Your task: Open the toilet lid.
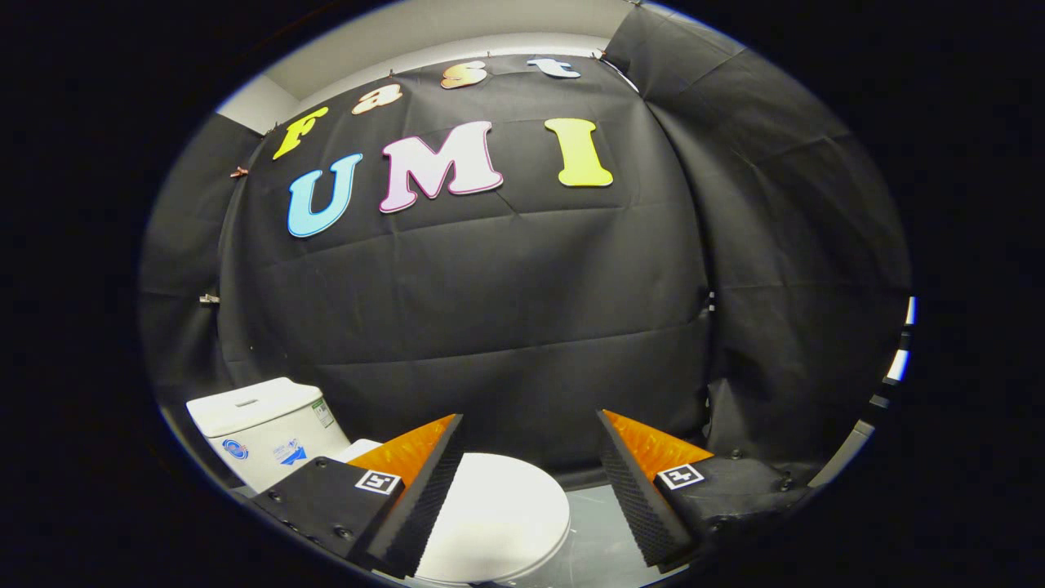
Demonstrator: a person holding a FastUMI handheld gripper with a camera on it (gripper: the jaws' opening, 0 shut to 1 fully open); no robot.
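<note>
— Where is the toilet lid (498,514) seen?

— It is seen low down, lying flat and closed over the bowl, a smooth white oval. Its near part is partly covered by the left finger, while its far rounded edge is left showing between the two fingers and just ahead of them.

— And what is it joined to?

— The white tank (261,425) is found behind it, off to the left beyond the left finger, with a flat cover and a few small stickers on its front and side. The tank is set close against the black cloth wall (522,327).

— How is the gripper (531,490) held?

— Its fingers are spread wide apart, with nothing pinched between them. No contact with the lid can be made out – the left finger (424,498) is seen over the lid's left side, the right finger (637,498) is seen off the lid's right edge, over the grey floor (600,531). A small square marker is carried on each finger's mount.

— What is seen around the toilet?

— The grey floor is shown to the right of the lid, running back to the foot of the cloth wall. The cloth is hung in creased panels across the back and folded round on the right side. Above it a strip of pale wall and ceiling (457,33) is visible, and a few clips are seen along the cloth's top edge
</note>
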